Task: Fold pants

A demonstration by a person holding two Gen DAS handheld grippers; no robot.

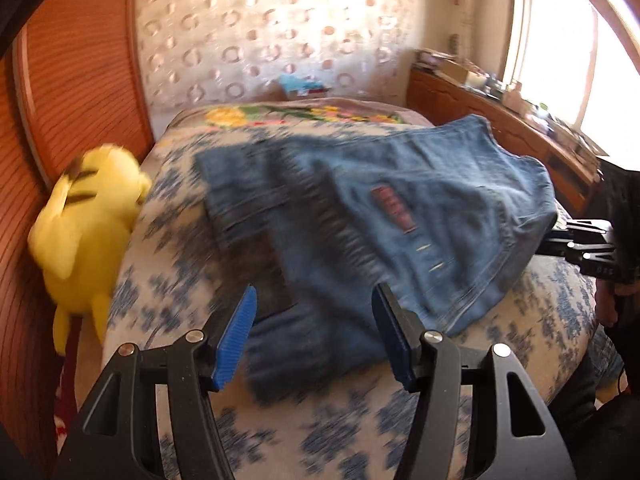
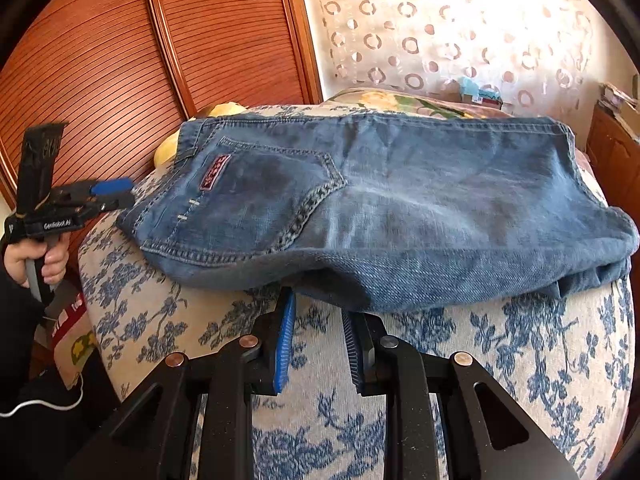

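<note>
Room: bedroom with reddish slatted wooden doors (image 2: pixel 120 60), wallpaper printed with rings (image 2: pixel 460 32), and a bright window (image 1: pixel 560 52) over a cluttered wooden sideboard (image 1: pixel 500 120).
Surface: bed (image 2: pixel 520 360) under a white cover with blue flowers; a flowered blanket (image 1: pixel 280 114) lies at its far end.
Pants: blue jeans (image 2: pixel 400 208) lie folded lengthwise on the cover, back pocket up, with a dark red label (image 2: pixel 214 172) on the pocket. From the right wrist view the waistband is at the left and the folded bulk runs to the right; the near edge lies just ahead of the right gripper's tips.
Left gripper (image 1: pixel 314 300): released, blue pads standing well apart above the jeans' near corner, with no cloth pinched between them. Its own view is smeared by motion. In the right wrist view it sits just off the waistband end, gripped at the handle by a hand (image 2: pixel 36 260).
Right gripper (image 2: pixel 318 312): pads drawn fairly close but with a clear gap; only the flowered cover shows through the gap. Its tips reach the jeans' near hem, and I cannot tell whether they touch it.
Toy: yellow plush (image 1: pixel 80 220) sits at the bed's left edge against the wooden doors, apart from the jeans.
Other: small blue and white box (image 1: pixel 300 84) by the wall past the bed.
</note>
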